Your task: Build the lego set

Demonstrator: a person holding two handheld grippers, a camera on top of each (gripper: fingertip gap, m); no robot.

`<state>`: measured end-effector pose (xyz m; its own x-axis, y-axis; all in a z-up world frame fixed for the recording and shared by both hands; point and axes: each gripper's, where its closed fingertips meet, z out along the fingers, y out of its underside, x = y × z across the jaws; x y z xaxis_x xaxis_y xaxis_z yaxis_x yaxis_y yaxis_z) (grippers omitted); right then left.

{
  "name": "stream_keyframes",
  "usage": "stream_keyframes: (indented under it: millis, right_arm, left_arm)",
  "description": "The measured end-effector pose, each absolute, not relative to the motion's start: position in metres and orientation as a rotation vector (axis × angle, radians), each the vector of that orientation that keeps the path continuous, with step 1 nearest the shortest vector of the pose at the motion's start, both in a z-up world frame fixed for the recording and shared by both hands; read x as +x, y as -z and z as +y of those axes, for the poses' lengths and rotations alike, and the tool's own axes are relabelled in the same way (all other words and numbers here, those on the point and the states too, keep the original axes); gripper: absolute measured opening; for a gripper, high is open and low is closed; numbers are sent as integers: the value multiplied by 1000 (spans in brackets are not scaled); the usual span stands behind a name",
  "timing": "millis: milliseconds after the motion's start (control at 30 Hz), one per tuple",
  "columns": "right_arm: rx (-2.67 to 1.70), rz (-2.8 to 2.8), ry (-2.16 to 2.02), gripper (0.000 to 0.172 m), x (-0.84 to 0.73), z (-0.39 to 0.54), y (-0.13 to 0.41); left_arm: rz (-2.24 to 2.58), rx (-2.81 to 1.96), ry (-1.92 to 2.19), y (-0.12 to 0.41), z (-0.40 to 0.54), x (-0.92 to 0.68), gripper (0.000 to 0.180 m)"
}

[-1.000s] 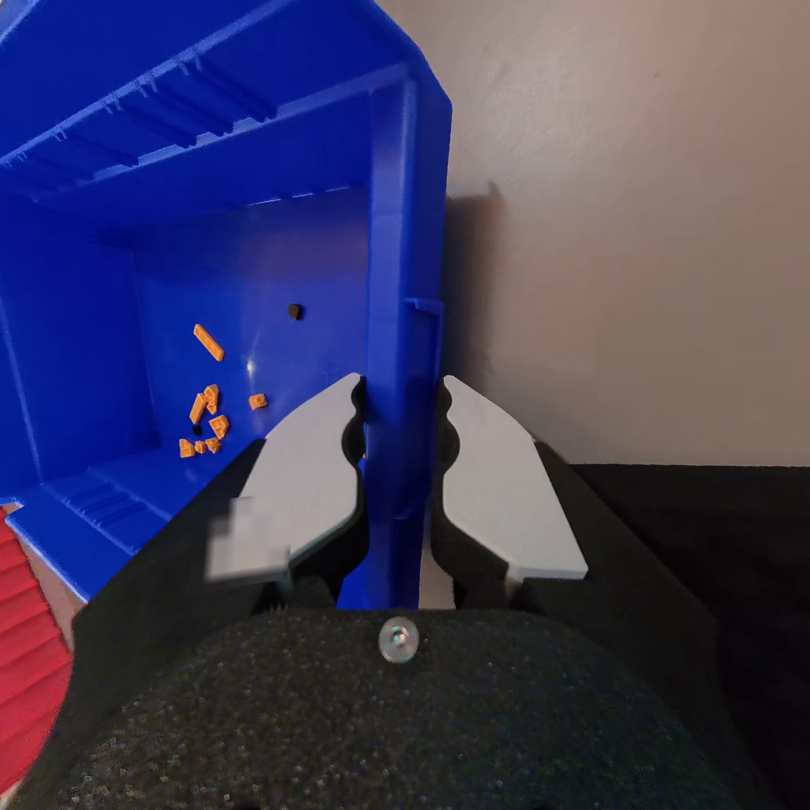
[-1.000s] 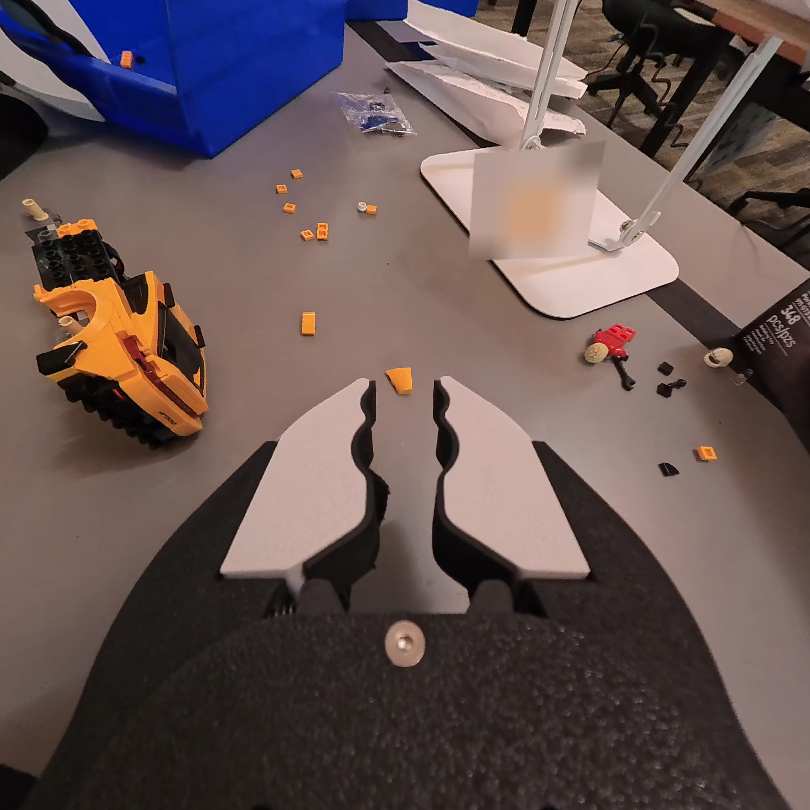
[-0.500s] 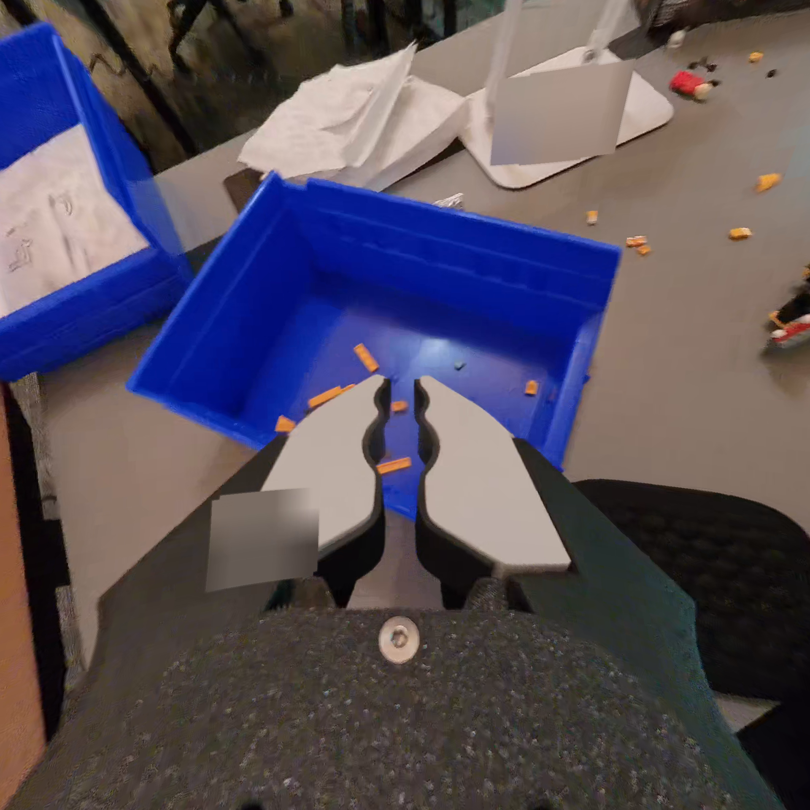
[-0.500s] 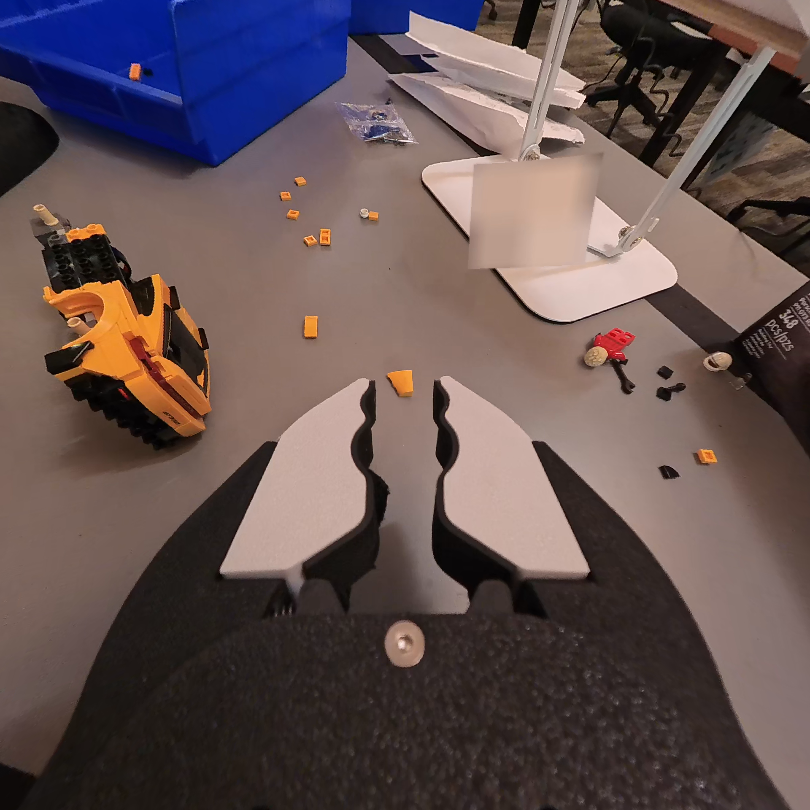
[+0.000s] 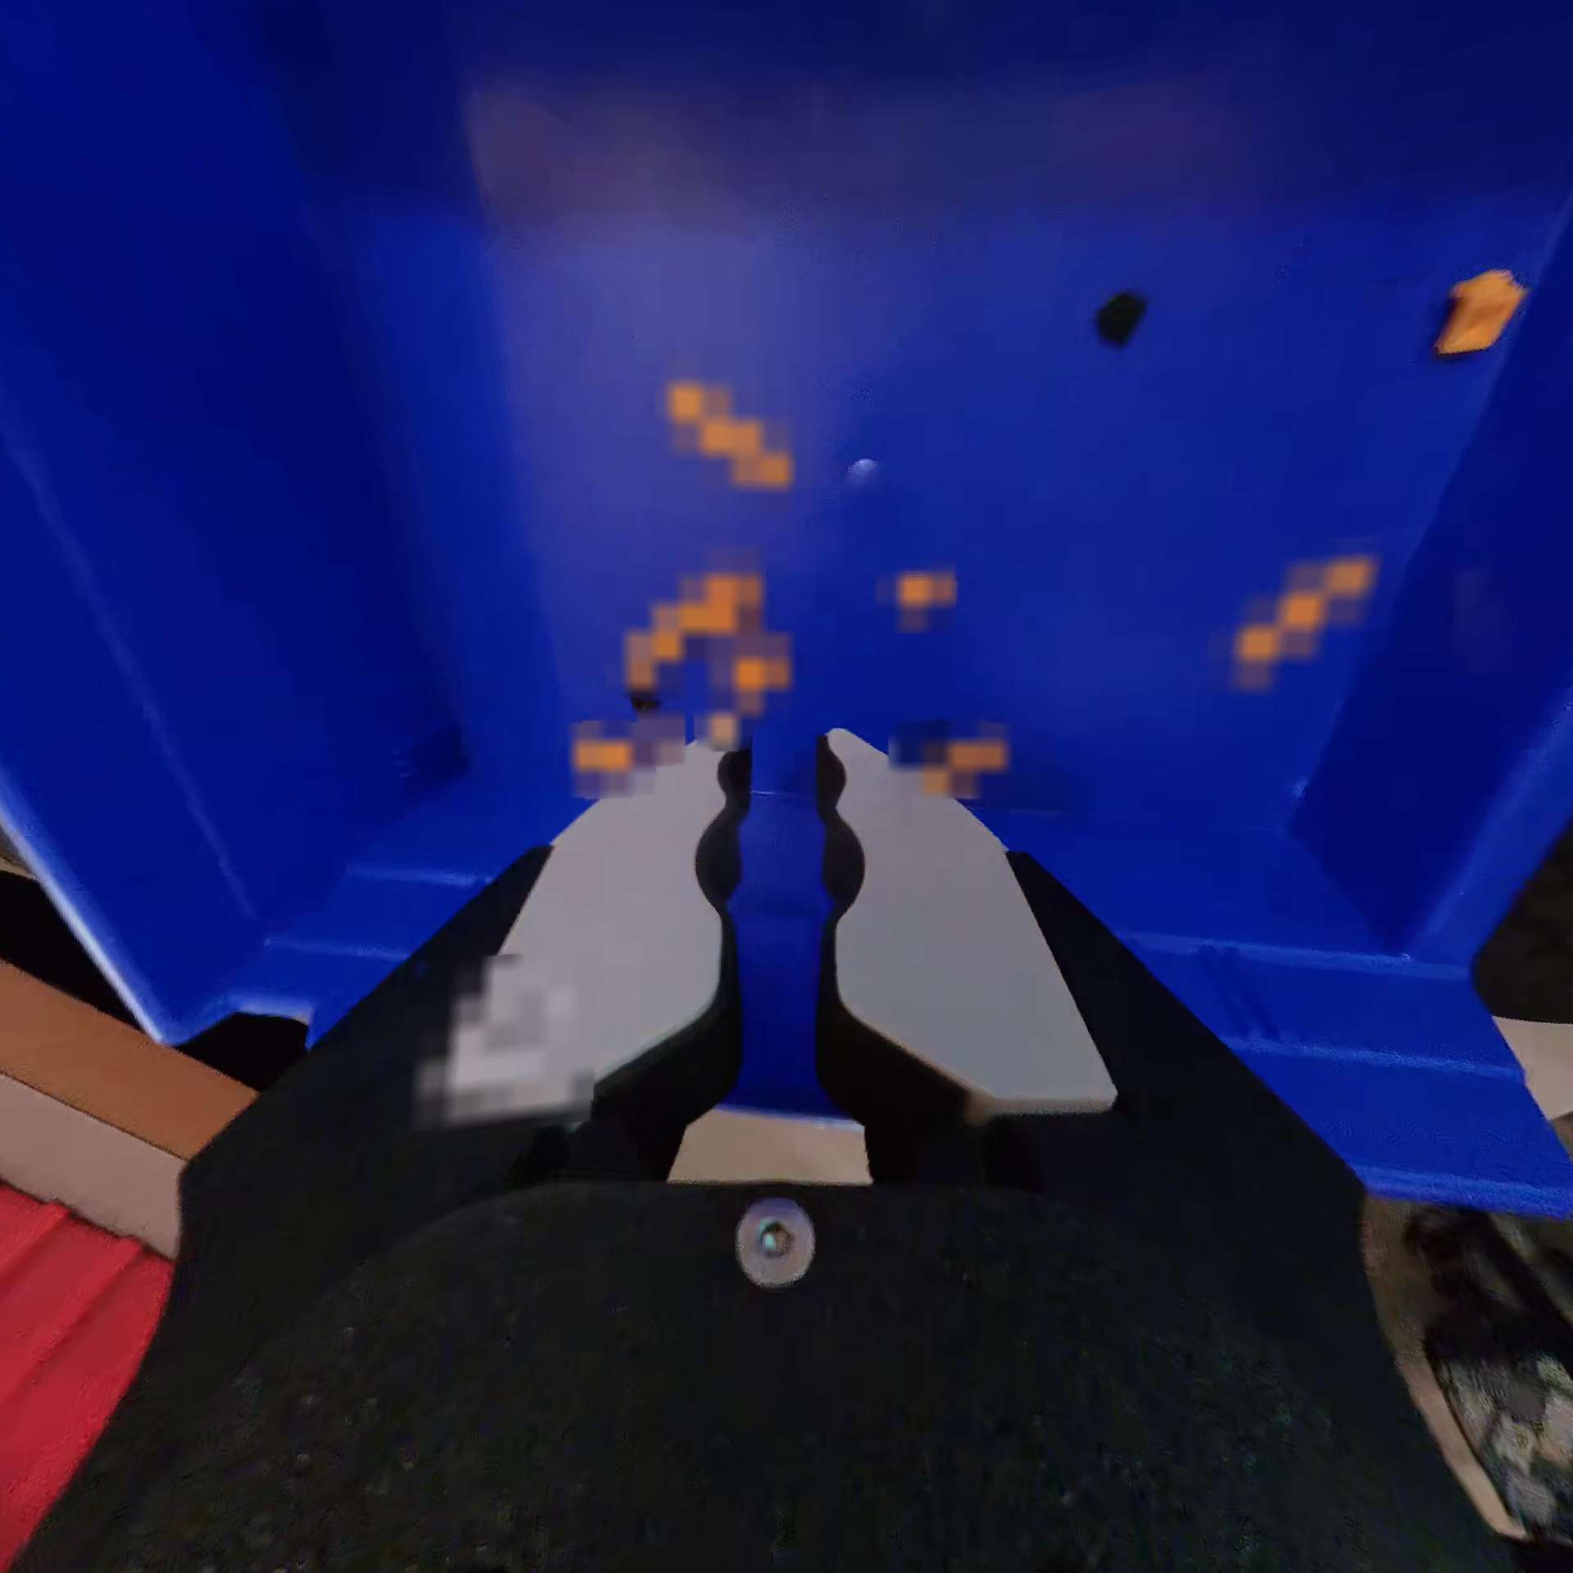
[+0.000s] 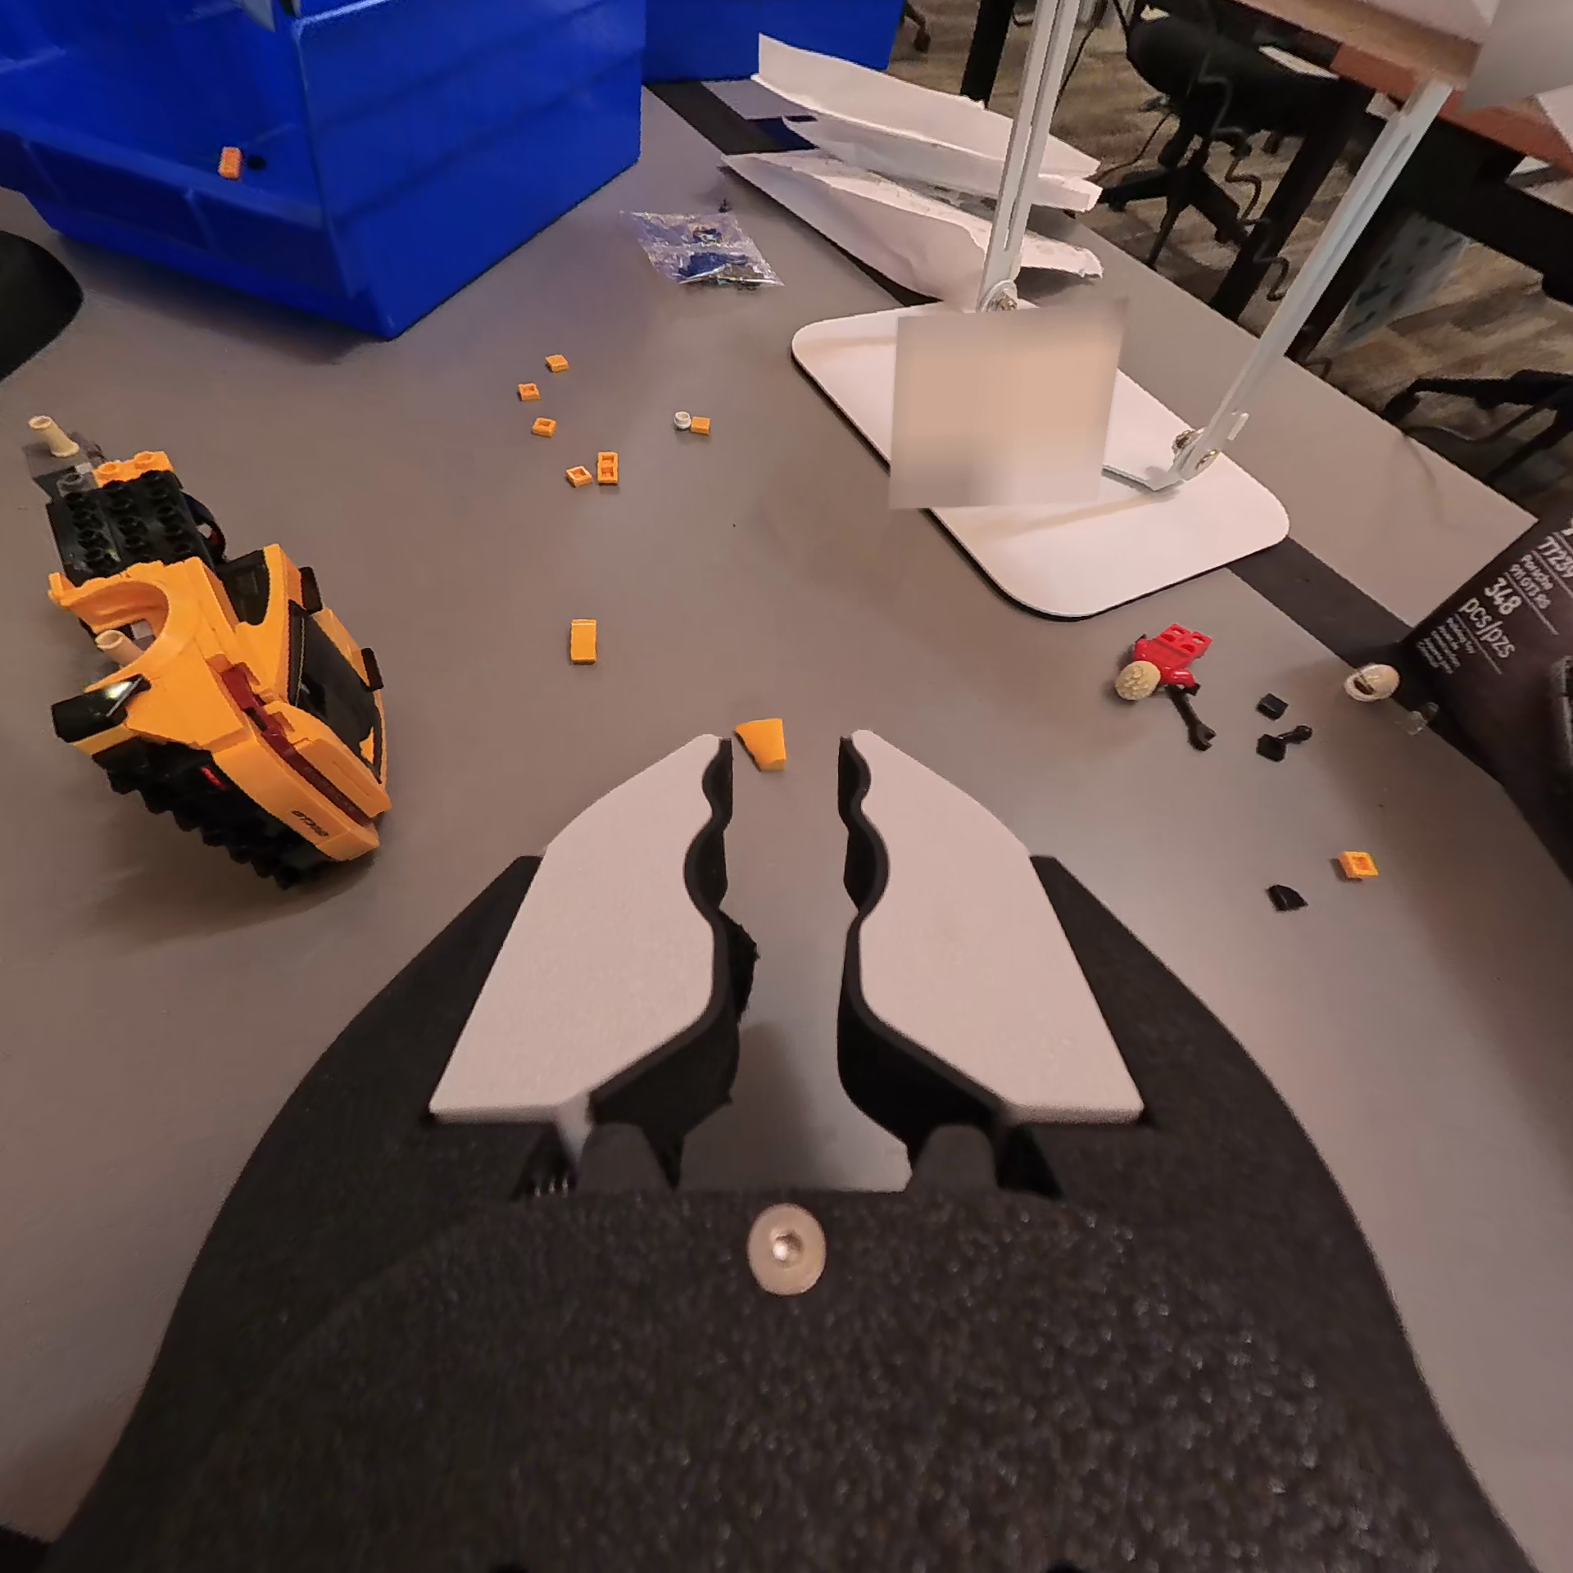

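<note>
In the left wrist view my left gripper [image 5: 785, 749] reaches over the near rim of a blue bin [image 5: 340, 426], close above its floor. Its jaws stand a little apart with only blue bin showing between them, and nothing is held. Several small orange pieces [image 5: 1477, 323] and a black piece [image 5: 1119, 319] lie on the bin floor; the picture is blurred. In the right wrist view my right gripper [image 6: 785, 737] is open and low over the grey table [image 6: 851, 596]. An orange wedge piece [image 6: 760, 743] lies just ahead of its left fingertip, untouched. The blue bin [image 6: 468, 153] stands at the far left.
A yellow and black brick car [image 6: 221, 681] lies at the left. Small orange plates [image 6: 583, 640] are scattered ahead. A white stand base [image 6: 1106, 545], papers [image 6: 902, 170], a red toy figure [image 6: 1166, 660], small black bits [image 6: 1277, 740] and a black box [image 6: 1498, 613] are at the right. Tip to tip, the grippers are about 50 cm apart. The black piece [image 5: 1119, 319] lies some 11 cm from my left tips, 40 cm from my right tips.
A second ago my left gripper straddled an upright wall of the tilted bin. Half a second ago it was high above the bin, nearly closed and empty; now it is close inside the rim. My right gripper barely moved.
</note>
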<state>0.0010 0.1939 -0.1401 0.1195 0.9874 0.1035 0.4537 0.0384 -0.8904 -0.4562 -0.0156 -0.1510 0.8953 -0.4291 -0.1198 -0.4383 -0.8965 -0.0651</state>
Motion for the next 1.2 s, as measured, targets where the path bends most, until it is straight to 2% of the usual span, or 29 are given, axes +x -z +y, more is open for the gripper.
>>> stream_keyframes:
  millis: [133, 400, 600, 667, 833, 900, 1000, 1100, 1200]
  right_arm:
    - [-1558, -1454, -792, 23, 2, 196, 142]
    - [-1575, -1447, -794, 23, 4, 200, 147]
    - [-1580, -1447, -792, 23, 4, 200, 148]
    - [-1580, -1448, -790, 23, 4, 200, 149]
    - [-1577, -1445, -790, 23, 5, 200, 147]
    - [-1570, -1443, -793, 23, 5, 200, 146]
    - [-1557, -1435, -800, 23, 5, 199, 142]
    - [-1531, -1430, -813, 23, 4, 197, 136]
    - [-1492, -1433, -823, 23, 2, 191, 128]
  left_arm:
    - [743, -3110, -168, 172, -14, -465, 26]
    - [780, -3195, -159, 196, -6, -468, 31]
    - [868, -3122, -213, 199, 9, -469, 25]
    - [894, -3132, -196, 201, 8, -468, 18]
    - [916, -3099, -178, 197, 10, -466, 17]
    - [839, -3009, -48, 185, 18, -457, 17]
    - [694, -2722, 411, 145, 32, -417, 16]
    - [634, -2195, 955, 65, 36, -354, 15]
    - [588, -1813, 1230, 3, 24, -315, 16]
